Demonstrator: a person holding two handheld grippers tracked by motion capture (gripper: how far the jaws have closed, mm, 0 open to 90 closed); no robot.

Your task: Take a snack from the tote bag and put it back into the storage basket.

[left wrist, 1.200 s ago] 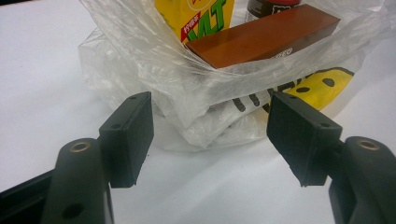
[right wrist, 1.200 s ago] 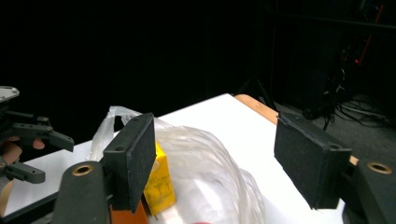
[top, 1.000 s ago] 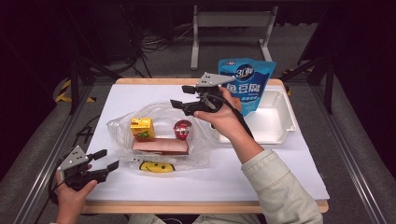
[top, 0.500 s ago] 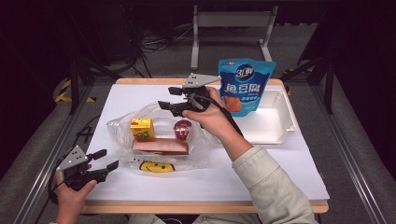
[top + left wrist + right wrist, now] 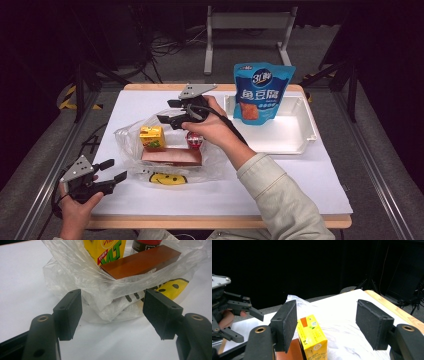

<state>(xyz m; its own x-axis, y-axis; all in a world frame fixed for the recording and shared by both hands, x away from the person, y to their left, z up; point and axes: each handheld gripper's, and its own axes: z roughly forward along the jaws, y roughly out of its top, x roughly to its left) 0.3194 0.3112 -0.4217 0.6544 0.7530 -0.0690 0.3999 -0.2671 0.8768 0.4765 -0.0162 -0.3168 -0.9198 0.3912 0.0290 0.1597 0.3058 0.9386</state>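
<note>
My right tongs (image 5: 169,112), jaws apart and empty, hang just above the upright yellow juice carton (image 5: 151,137) in the clear plastic bag (image 5: 127,142), carton at about six o'clock below them, while my left tongs (image 5: 114,170), also apart, wait at the bag's seven o'clock corner.

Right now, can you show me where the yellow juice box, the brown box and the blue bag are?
yellow juice box (image 5: 151,137), high view, its front face.
brown box (image 5: 171,156), high view, its top.
blue bag (image 5: 262,90), high view, middle of its front.

Yellow juice carton (image 5: 151,137) upright inside clear plastic bag (image 5: 127,141).
</note>
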